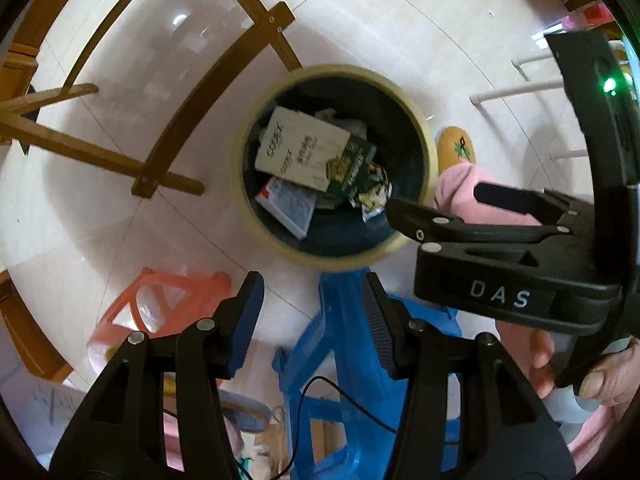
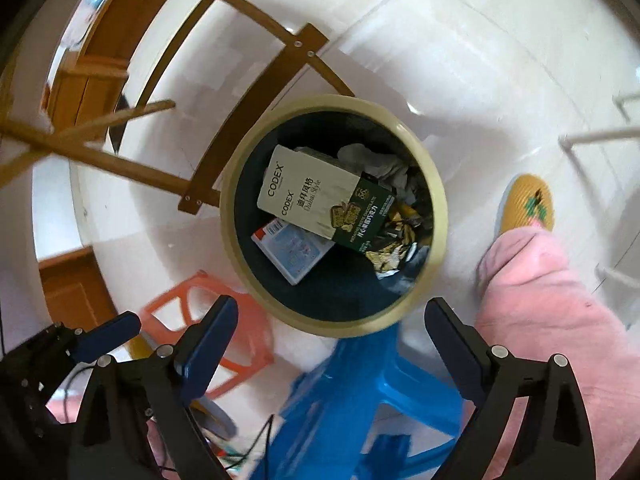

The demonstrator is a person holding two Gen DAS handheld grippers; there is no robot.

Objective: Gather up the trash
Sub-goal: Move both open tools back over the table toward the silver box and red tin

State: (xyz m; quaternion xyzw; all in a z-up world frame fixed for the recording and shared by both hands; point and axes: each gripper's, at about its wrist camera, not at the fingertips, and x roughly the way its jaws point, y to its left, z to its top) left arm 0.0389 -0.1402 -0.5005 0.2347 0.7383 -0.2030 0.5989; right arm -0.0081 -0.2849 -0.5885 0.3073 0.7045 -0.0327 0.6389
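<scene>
A round bin with a cream rim (image 1: 424, 136) (image 2: 434, 184) stands on the white tiled floor below both grippers. Inside lie a cream and green CODEX chocolate box (image 1: 304, 150) (image 2: 316, 196), a red and blue flat packet (image 1: 290, 204) (image 2: 296, 254), gold wrappers (image 1: 374, 192) (image 2: 400, 236) and crumpled white tissue (image 2: 372, 162). My left gripper (image 1: 314, 300) is open and empty above the bin's near side. My right gripper (image 2: 332, 324) is open and empty above the bin; it also shows in the left wrist view (image 1: 480, 236), at the bin's right edge.
Wooden chair legs (image 1: 208, 92) (image 2: 256, 92) stand left of the bin. A blue plastic stool (image 1: 352, 360) (image 2: 360, 400) and an orange one (image 1: 168, 300) (image 2: 240, 340) sit near me. A pink-trousered leg (image 2: 540, 300) with a yellow slipper (image 1: 456, 148) (image 2: 528, 204) is right of the bin.
</scene>
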